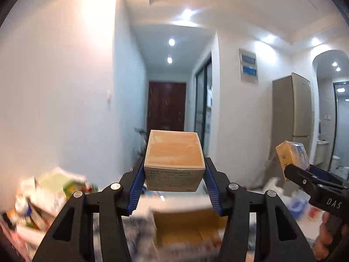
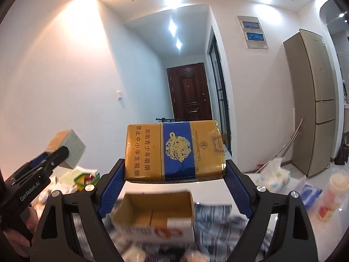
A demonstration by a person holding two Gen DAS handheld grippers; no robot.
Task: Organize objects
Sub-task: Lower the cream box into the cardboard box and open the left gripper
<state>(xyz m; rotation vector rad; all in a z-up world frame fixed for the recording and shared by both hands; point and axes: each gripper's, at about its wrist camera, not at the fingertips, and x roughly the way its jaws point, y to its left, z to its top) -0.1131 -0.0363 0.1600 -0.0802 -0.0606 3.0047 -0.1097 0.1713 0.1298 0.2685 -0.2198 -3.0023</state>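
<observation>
My left gripper (image 1: 174, 175) is shut on a small beige cube-shaped box (image 1: 174, 152), its blue pads pressed on the box's two sides and holding it up in the air. In the right wrist view the same box (image 2: 70, 146) and left gripper (image 2: 55, 155) show at the left. My right gripper (image 2: 174, 175) is shut on a yellow and blue cigarette pack (image 2: 174, 150), gripped across its width. That pack (image 1: 291, 157) also appears at the right of the left wrist view. An open cardboard box (image 2: 157, 207) lies below both grippers, blurred.
A striped cloth (image 2: 218, 220) covers the table around the cardboard box. Blurred packets and papers (image 1: 54, 187) pile up at the left. A tissue pack (image 2: 274, 174) and a plastic cup (image 2: 336, 183) stand at the right. A tall fridge (image 2: 314, 100) is beyond.
</observation>
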